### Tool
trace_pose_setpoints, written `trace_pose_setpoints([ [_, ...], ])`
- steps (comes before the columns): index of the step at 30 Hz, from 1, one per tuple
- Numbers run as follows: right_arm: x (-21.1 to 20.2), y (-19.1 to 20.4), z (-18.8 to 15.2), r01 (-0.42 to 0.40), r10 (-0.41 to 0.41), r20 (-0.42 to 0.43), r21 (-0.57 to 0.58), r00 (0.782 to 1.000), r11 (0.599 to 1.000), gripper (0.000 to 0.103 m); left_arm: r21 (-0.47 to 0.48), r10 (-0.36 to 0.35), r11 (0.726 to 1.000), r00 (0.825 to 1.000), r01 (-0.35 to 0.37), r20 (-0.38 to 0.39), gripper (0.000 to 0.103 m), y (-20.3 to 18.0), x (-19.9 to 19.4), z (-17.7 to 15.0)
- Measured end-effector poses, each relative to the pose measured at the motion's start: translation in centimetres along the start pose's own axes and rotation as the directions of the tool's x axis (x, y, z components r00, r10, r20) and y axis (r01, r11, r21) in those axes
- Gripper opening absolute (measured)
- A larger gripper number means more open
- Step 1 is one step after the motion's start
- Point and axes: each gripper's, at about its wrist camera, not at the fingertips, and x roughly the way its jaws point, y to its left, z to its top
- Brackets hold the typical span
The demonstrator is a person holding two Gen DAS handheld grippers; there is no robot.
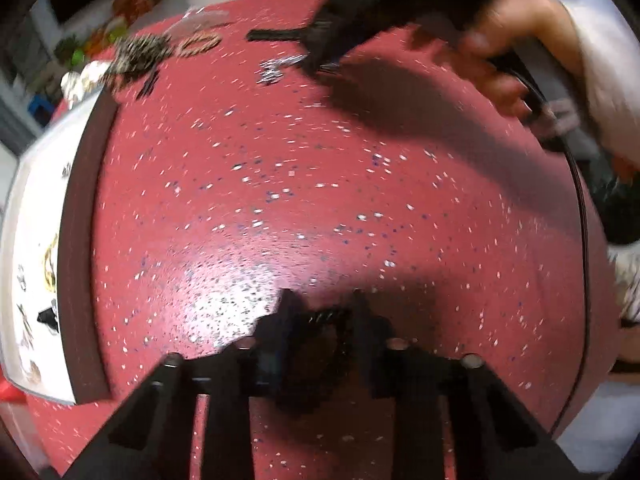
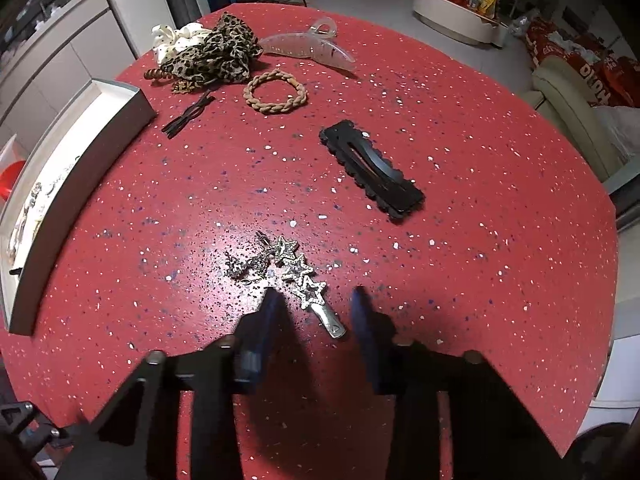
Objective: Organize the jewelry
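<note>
A: How many clips lie beyond the jaws?

B: Three: one star clip [image 2: 308, 280] between the jaws, one black clip [image 2: 372, 170] further out to the right, one clear claw clip [image 2: 308, 46] far ahead.

A: And scrunchies?

B: Two, one leopard [image 2: 216, 54] and one white [image 2: 176, 40], far ahead to the left.

A: Anything else?

B: One braided tie [image 2: 275, 92], one bunch of bobby pins [image 2: 188, 116] whose number cannot be told, one chain [image 2: 246, 268] by the left jaw, and one box [image 2: 80, 184].
</note>
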Motion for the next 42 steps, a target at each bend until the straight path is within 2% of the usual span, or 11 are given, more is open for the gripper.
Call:
trace_pose_setpoints([
  [1, -0.1, -0.2, -0.1, -0.003, 0.003, -0.002, 0.011, 1.000, 1.000, 0.016, -0.046, -0.037, 0.998, 0.999, 0.037, -0.015, 0.001, 0.7, 0.0, 0.1],
  [8, -1.3, -2.3, -2.5, -0.071, 0.074, -0.016, 0.134, 0.997, 0.988, 0.015, -0.273, -0.141, 0.953, 0.990, 0.130, -0.020, 0.001, 3.9, -0.7, -0.2],
  [12, -2.4, -3.3, -5.0, -0.103, 0.112, -0.031, 0.202, 0.993, 0.974, 0.015, -0.295, -0.144, 0.946, 0.989, 0.131, -0.023, 0.001, 4.4, -1.4, -0.4],
  [19, -5.0, -4.0, -8.7, -0.129, 0.142, -0.026, 0.293, 0.989, 0.948, 0.012, -0.251, -0.046, 0.967, 0.999, 0.039, -0.022, 0.001, 4.3, -2.7, 1.0],
  [28, -5.6, -5.4, -11.3, -0.148, 0.165, -0.011, 0.386, 0.986, 0.911, 0.011, -0.243, 0.063, 0.969, 0.997, -0.054, 0.033, 0.001, 5.0, -1.0, 7.9],
  [35, -5.6, -6.1, -12.1, -0.163, 0.175, 0.010, 0.425, 0.985, 0.890, 0.011, -0.262, 0.084, 0.963, 0.995, -0.066, 0.059, 0.001, 5.6, 2.2, 12.8],
  [36, -5.6, -6.2, -12.2, -0.162, 0.174, 0.012, 0.428, 0.985, 0.889, 0.011, -0.261, 0.085, 0.963, 0.995, -0.067, 0.059, 0.009, 5.5, 2.7, 13.5],
  [37, -5.6, -6.2, -12.3, -0.162, 0.173, 0.014, 0.429, 0.985, 0.889, 0.011, -0.259, 0.089, 0.963, 0.994, -0.071, 0.056, 0.060, 5.4, 3.0, 14.0],
  [38, -5.6, -6.3, -12.4, -0.160, 0.171, 0.014, 0.430, 0.985, 0.889, 0.011, -0.259, 0.099, 0.962, 0.994, -0.082, 0.052, 0.095, 5.3, 3.3, 14.4],
  [40, -5.5, -6.4, -12.4, -0.155, 0.166, 0.012, 0.433, 0.986, 0.888, 0.012, -0.260, 0.160, 0.956, 0.983, -0.132, 0.088, 0.102, 5.0, 3.1, 15.1],
  [42, -5.4, -6.5, -12.5, -0.150, 0.162, 0.009, 0.436, 0.987, 0.887, 0.012, -0.245, 0.158, 0.960, 0.984, -0.135, 0.079, 0.102, 4.6, 3.6, 15.8],
])
